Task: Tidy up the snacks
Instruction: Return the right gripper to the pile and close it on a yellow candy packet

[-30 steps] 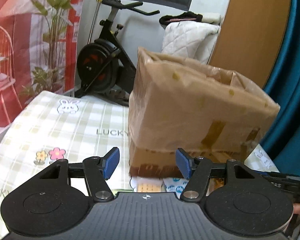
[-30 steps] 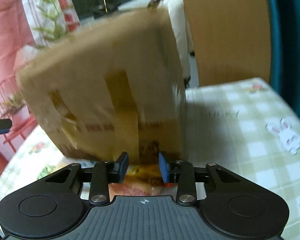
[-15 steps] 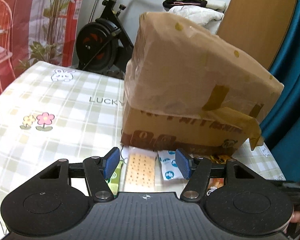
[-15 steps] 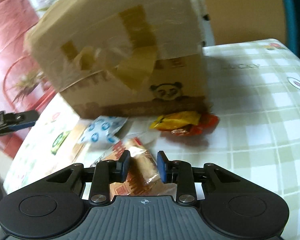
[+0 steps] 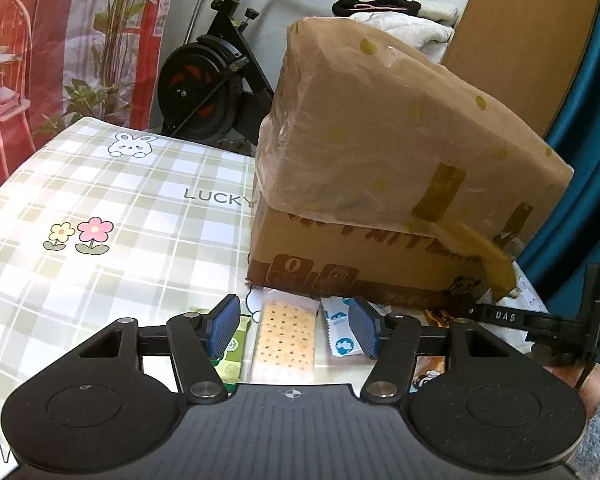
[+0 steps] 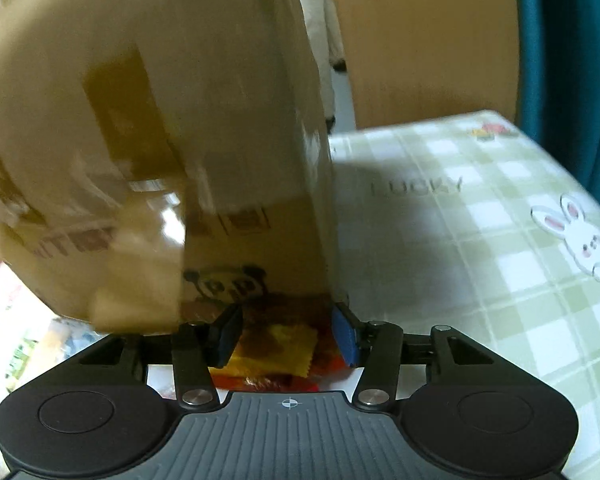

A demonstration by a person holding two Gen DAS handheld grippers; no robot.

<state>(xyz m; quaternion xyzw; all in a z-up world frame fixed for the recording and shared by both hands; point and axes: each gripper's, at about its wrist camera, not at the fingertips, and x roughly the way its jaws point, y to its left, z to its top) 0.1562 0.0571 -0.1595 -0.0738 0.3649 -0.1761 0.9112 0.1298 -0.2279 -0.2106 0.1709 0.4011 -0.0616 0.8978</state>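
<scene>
A brown cardboard box point(image 5: 380, 208) lined with a plastic bag stands on the checked tablecloth point(image 5: 112, 208). Before it lie snack packets: a cracker packet point(image 5: 286, 340), a white-and-blue packet point(image 5: 340, 332) and a green packet point(image 5: 232, 354). My left gripper point(image 5: 294, 330) is open and empty just above them, the cracker packet between its fingers. In the right wrist view the box point(image 6: 160, 140) looms close and blurred. My right gripper point(image 6: 286, 334) is open over a yellow-and-red packet point(image 6: 284, 348) at the box's foot, not gripping it.
An exercise bike point(image 5: 212, 76) stands behind the table. A wooden panel point(image 5: 520, 40) and a blue curtain point(image 5: 588, 128) are at the right. The tablecloth point(image 6: 480, 240) stretches to the right of the box. The right gripper's side point(image 5: 548, 320) shows at the left view's right edge.
My right gripper has opened wider and moved forward to the yellow-and-red packet at the box's foot. The left gripper has shifted little and stays open.
</scene>
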